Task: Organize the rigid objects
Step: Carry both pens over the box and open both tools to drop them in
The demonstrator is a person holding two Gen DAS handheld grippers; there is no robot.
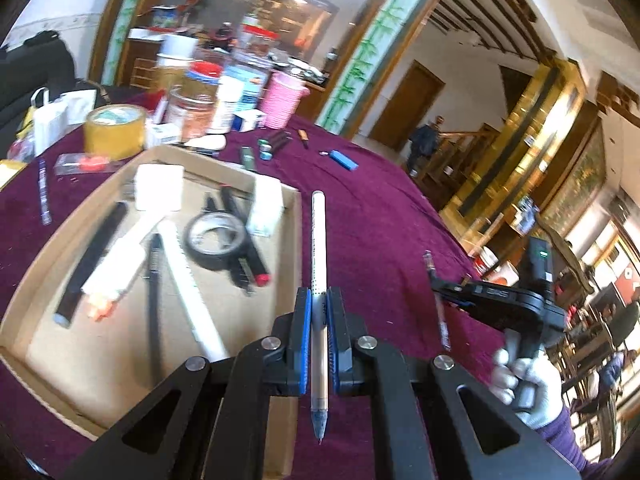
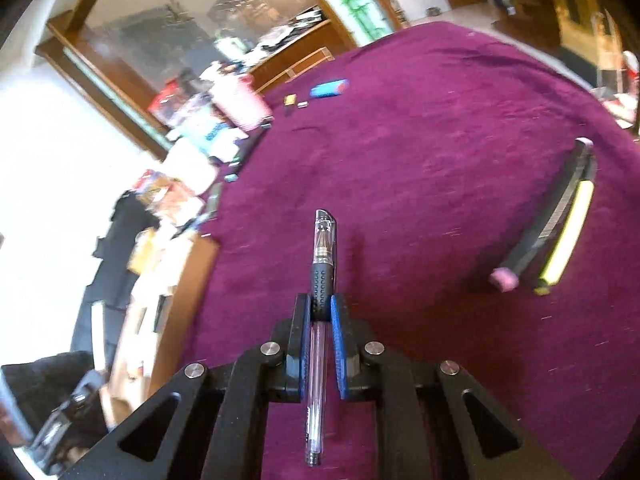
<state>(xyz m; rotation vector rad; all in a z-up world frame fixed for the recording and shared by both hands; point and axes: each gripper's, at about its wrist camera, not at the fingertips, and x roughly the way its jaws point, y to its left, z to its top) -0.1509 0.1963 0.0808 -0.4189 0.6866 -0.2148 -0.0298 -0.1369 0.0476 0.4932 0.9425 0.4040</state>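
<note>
While our left gripper [image 1: 319, 312] pinches a white pen [image 1: 319, 264] between its blue pads, jaws closed on the barrel, we hold it above the purple tablecloth [image 1: 380, 208], just beside the right wall of the cardboard box [image 1: 294, 240]. Inside the box lie a roll of black tape [image 1: 216, 240] and several markers. Our right gripper [image 2: 321, 312] is likewise clamped on a clear gel pen [image 2: 322, 264] with a black grip, over the cloth, well apart from a yellow-and-black tool [image 2: 560, 236].
</note>
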